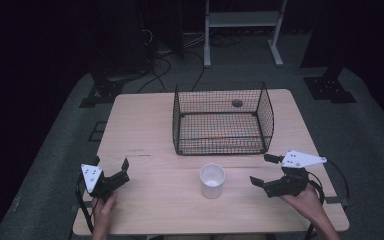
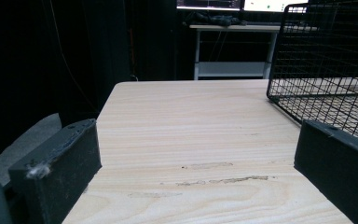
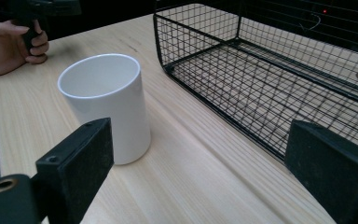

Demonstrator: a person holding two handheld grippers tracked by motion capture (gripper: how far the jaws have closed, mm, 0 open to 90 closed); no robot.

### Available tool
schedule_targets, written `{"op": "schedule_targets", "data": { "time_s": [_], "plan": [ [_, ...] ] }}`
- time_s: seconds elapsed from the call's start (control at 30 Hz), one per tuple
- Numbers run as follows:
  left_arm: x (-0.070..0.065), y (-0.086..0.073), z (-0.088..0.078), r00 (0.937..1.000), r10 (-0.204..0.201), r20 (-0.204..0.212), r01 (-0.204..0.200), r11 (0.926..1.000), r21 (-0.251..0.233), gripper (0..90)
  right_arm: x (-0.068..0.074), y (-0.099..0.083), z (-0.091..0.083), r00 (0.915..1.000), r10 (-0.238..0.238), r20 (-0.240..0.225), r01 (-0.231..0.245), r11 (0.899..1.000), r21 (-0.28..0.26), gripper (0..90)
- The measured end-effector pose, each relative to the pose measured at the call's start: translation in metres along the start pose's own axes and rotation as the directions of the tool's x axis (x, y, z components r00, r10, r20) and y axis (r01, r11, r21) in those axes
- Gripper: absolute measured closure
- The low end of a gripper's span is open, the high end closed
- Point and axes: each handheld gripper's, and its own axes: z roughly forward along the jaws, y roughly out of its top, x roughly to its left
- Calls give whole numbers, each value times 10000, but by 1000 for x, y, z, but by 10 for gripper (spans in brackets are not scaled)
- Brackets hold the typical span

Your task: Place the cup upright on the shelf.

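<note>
Two hand-held grippers wait released: the left hand-held gripper at lower left, the right hand-held gripper at lower right. Between them, lower centre on the bench, stands a white cup, upright, apparently empty; a glancing jaw could likely tip it toward the wire basket.

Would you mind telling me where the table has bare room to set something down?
The widest free patch is left of the basket, running to the table's left edge and down toward the left gripper. The basket's inside looks empty too. It is tighter along the near middle, where the cup stands between basket and right gripper.
</note>
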Motion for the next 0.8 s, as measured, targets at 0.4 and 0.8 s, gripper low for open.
{"op": "schedule_targets", "data": {
  "time_s": [0.4,0.8],
  "plan": [
    [0,0,0,10000,-36,25,36,10000,-17,0,11,3,12,9995,-166,-272,172,9996,207,57],
    [1,0,0,10000,-67,16,67,10000,-7,0,26,8,26,9960,-405,-797,431,9986,321,30]
  ]
}}
